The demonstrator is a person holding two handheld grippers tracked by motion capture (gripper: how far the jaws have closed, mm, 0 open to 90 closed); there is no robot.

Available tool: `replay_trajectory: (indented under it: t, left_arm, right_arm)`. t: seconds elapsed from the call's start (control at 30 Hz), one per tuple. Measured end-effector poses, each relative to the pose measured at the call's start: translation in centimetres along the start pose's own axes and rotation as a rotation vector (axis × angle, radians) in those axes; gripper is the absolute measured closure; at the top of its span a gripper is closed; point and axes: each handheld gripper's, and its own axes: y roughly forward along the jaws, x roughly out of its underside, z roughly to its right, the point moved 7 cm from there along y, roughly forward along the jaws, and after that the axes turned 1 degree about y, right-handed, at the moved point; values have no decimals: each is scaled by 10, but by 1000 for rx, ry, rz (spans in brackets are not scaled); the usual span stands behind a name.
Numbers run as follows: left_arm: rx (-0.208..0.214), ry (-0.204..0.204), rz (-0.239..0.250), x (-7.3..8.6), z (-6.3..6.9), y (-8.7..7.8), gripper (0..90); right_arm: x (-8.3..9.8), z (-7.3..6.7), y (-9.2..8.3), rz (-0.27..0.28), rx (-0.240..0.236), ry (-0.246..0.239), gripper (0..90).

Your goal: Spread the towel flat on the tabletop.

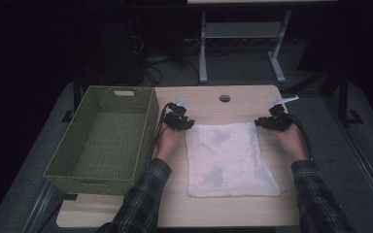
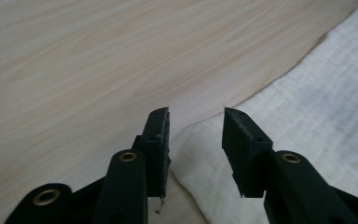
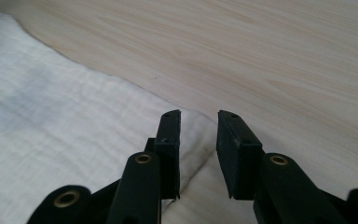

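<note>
A white cloth point(image 1: 228, 158) with faint grey stains lies flat on the wooden table point(image 1: 233, 109). My left gripper point(image 1: 187, 124) sits at the cloth's far left corner, my right gripper point(image 1: 260, 122) at its far right corner. In the left gripper view the jaws point(image 2: 196, 114) stand apart over the cloth point(image 2: 307, 107) corner, and the pads press on nothing. In the right gripper view the jaws point(image 3: 199, 114) are likewise apart, with the cloth point(image 3: 51, 116) corner lying loose below and between them.
A green woven basket point(image 1: 151, 116) stands empty along the table's left side, close to my left hand. A round cable hole point(image 1: 224, 98) sits near the table's far edge. Bare wood lies between the cloth and the table's near edge point(image 1: 175, 213).
</note>
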Motion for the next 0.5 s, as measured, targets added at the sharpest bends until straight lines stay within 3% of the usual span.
replay_trajectory:
  t: [0.13, 0.3, 0.43, 0.5]
  left_arm:
    - [-2, -6, -14, 4, -5, 7, 601]
    - [-3, -13, -26, 8, -8, 12, 608]
    - [-15, -4, -38, 10, -8, 15, 642]
    - [-15, -3, -41, 11, -8, 17, 689]
  right_arm:
    - [3, 8, 8, -5, 26, 17, 698]
    - [4, 11, 15, 6, 22, 39, 698]
    - [4, 11, 21, -10, 26, 19, 714]
    - [4, 9, 23, -21, 26, 19, 767]
